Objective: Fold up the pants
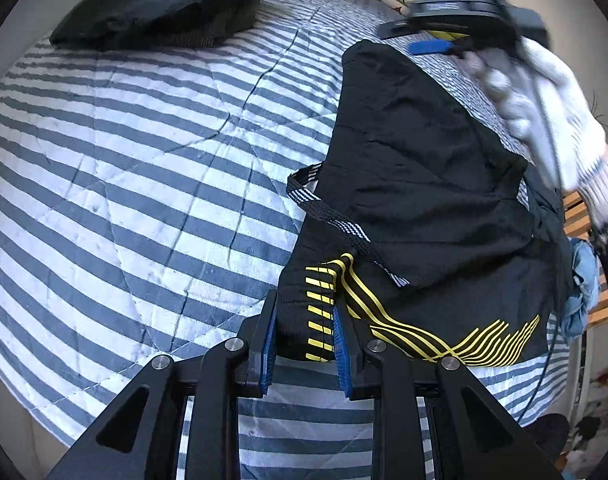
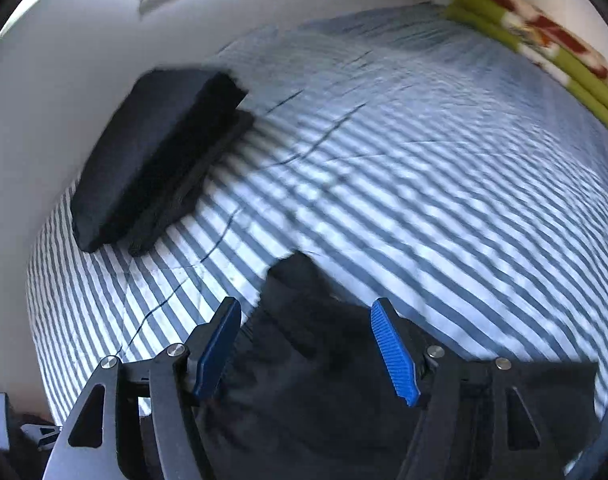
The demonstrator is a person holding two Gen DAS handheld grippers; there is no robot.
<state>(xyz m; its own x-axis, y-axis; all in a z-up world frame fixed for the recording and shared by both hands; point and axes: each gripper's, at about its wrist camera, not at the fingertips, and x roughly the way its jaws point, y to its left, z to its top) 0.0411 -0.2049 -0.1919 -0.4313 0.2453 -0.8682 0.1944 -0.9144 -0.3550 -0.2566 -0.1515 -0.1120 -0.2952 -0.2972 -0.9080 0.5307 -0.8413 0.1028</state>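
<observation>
Black pants (image 1: pixel 415 140) with yellow wavy lines lie folded on the striped bed, a black-and-white drawstring looping out at their left side. My left gripper (image 1: pixel 304 312) is shut on the near edge of the pants, its blue pads pressing a band with yellow dashes. In the left wrist view a white-gloved hand (image 1: pixel 555 128) carries the right gripper (image 1: pixel 431 40), blurred, above the far end of the pants. In the right wrist view my right gripper (image 2: pixel 307 308) stands open above the black pants (image 2: pixel 311 360), with nothing pinched between its pads.
A grey-and-white striped quilt (image 1: pixel 144 180) covers the bed. A stack of folded dark clothes (image 2: pixel 156 152) lies at its far left near the white wall. A green and red blanket (image 2: pixel 543 40) lies at the far right. Light blue cloth (image 1: pixel 583 296) hangs off the right edge.
</observation>
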